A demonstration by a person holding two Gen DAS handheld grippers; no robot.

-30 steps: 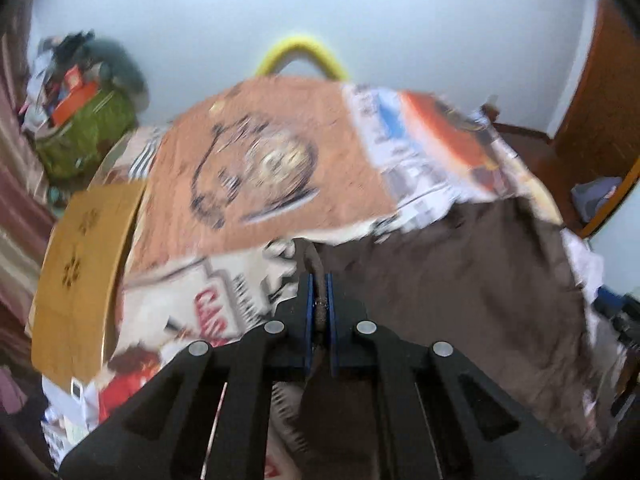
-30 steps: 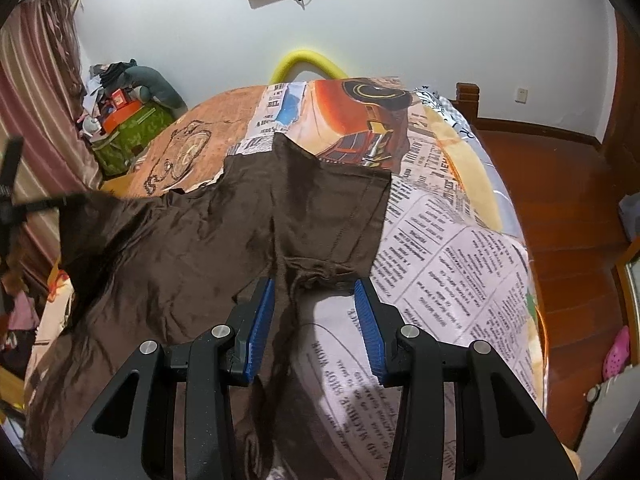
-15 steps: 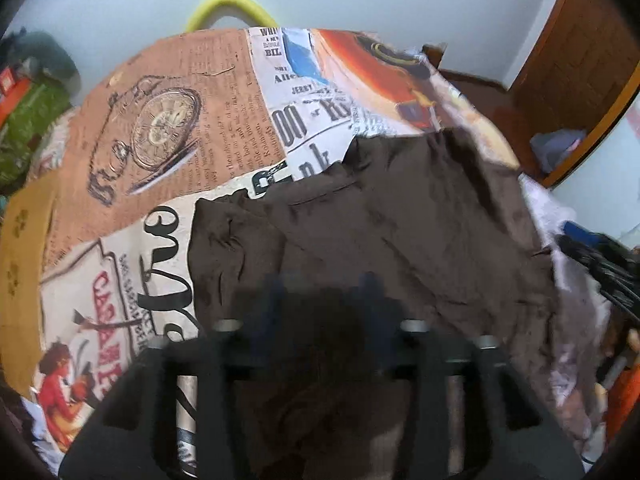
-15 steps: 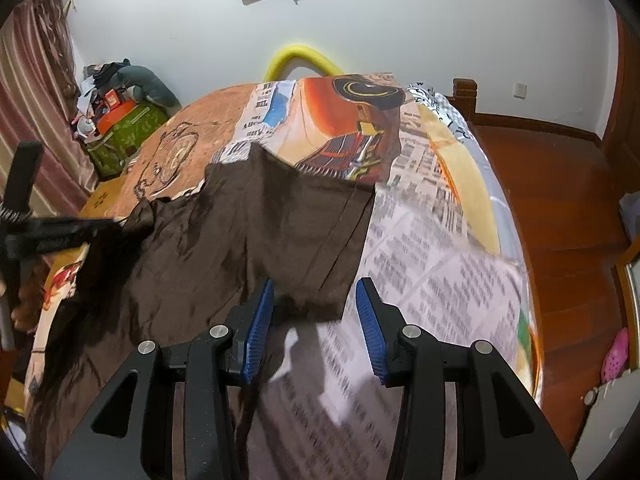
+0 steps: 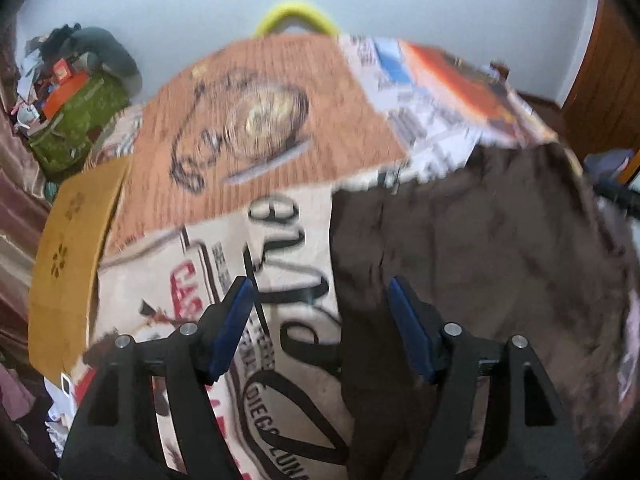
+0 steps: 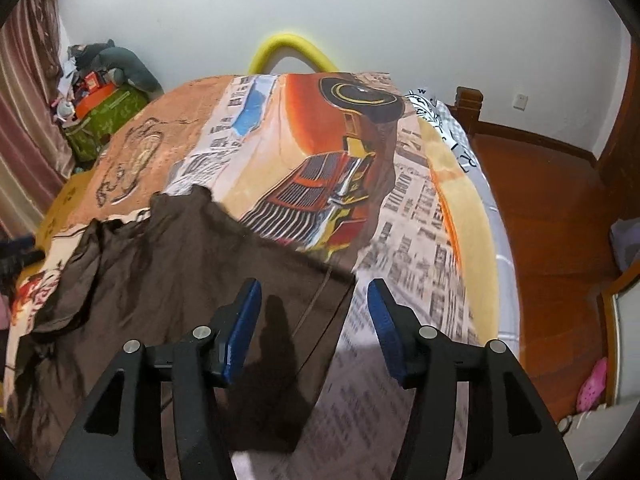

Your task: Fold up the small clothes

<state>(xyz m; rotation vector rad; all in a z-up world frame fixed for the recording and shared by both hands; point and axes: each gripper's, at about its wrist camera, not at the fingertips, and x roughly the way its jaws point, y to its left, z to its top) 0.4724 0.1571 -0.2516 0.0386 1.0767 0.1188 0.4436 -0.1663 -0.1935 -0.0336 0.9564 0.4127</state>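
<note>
Smoothing comes first: with both sets of jaws opening and nothing pinched between them, you set the left gripper (image 5: 320, 320) and right gripper (image 6: 314, 318) over opposite edges before re-gripping for a fold. The brown garment (image 6: 168, 264) lies spread on the printed bedspread (image 6: 420, 216), rumpled and bunched along its left side, flatter near the right hem.

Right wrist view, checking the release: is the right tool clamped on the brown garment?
No: the right tool is opening, both blue pads clear of the brown garment lying beneath.
</note>
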